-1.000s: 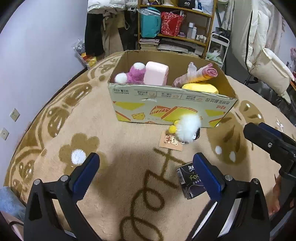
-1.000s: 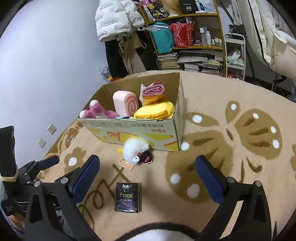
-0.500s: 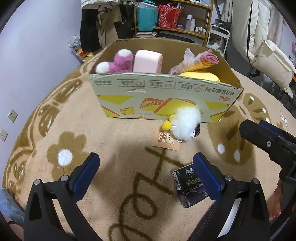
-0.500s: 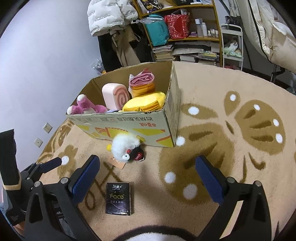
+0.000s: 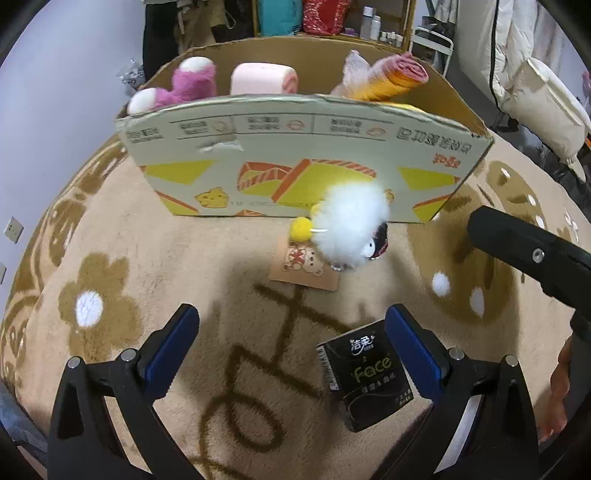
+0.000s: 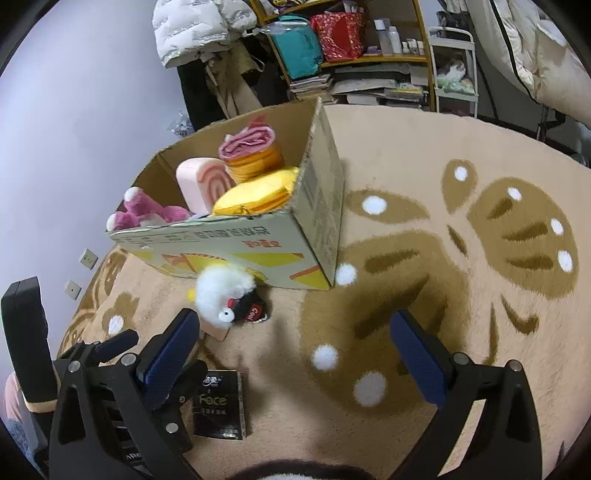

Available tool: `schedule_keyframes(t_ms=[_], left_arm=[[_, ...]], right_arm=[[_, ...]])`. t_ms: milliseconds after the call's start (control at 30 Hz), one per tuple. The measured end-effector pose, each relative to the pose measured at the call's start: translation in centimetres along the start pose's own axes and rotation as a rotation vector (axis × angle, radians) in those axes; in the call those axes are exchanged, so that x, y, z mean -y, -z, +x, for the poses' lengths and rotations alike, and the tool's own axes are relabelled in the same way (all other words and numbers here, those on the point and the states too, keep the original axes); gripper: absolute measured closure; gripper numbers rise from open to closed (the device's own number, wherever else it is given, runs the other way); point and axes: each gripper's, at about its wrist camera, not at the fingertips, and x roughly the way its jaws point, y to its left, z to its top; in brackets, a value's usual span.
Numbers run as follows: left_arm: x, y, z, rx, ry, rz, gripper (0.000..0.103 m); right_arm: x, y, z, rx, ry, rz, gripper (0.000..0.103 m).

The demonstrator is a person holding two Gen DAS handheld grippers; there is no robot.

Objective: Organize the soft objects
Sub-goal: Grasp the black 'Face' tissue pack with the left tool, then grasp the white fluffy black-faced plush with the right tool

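Observation:
A fluffy white plush toy (image 5: 349, 229) with a yellow pompom lies on the rug against the front of the cardboard box (image 5: 303, 147), on a small card (image 5: 304, 267). It also shows in the right wrist view (image 6: 223, 295). A black "Face" tissue pack (image 5: 367, 374) lies on the rug by my left gripper's right finger; it also shows in the right wrist view (image 6: 219, 404). The box (image 6: 314, 229) holds a pink plush (image 5: 181, 86), a pink roll pillow (image 5: 264, 78), a rolled pink-orange cloth (image 5: 391, 77) and a yellow cushion (image 6: 255, 192). My left gripper (image 5: 291, 347) is open and empty. My right gripper (image 6: 295, 354) is open and empty.
The beige rug (image 6: 461, 295) with brown patterns covers the floor. A shelf (image 6: 351, 44) with bags and books, hanging clothes and a white coat (image 6: 199, 26) stand behind the box. The left gripper's body (image 6: 110, 354) shows low left in the right wrist view.
My left gripper has moved forward and lower toward the white plush and the tissue pack. My right gripper has moved closer to the box too. Both stay open.

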Motion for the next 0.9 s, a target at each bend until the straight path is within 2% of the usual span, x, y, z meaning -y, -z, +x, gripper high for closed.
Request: schedule_keyframes(t_ms=[333, 433, 567, 700, 767, 833, 867, 900], left_arm=[[1.7, 0.7, 1.7, -0.071, 0.058, 0.037, 0.003], [2.5, 1.0, 1.9, -0.089, 0.054, 0.074, 0.003], [2.8, 1.5, 2.4, -0.124, 0.055, 0.074, 0.005], [2.5, 1.7, 2.8, -0.159, 0.090, 0.048, 0.022], [2.3, 1.9, 2.7, -0.155, 0.075, 0.044, 0.031], [1.9, 2.4, 2.3, -0.148, 0.077, 0.038, 0.048], [1.7, 2.4, 2.2, -0.145, 0.086, 0.029, 0.052], [1.5, 2.4, 2.0, -0.139, 0.096, 0.019, 0.062]], right_arm=[[1.2, 0.0, 1.5, -0.037, 0.013, 0.036, 0.000], [1.5, 0.0, 2.0, -0.049, 0.016, 0.046, 0.000], [1.6, 0.0, 2.4, -0.067, 0.017, 0.056, 0.000], [1.6, 0.1, 2.7, -0.083, 0.007, 0.057, 0.000], [1.6, 0.2, 3.0, -0.089, -0.002, 0.062, 0.000], [1.6, 0.2, 3.1, -0.090, -0.018, 0.064, 0.000], [1.6, 0.2, 3.1, -0.086, -0.030, 0.068, 0.000], [1.5, 0.1, 3.1, -0.081, -0.047, 0.070, 0.000]])
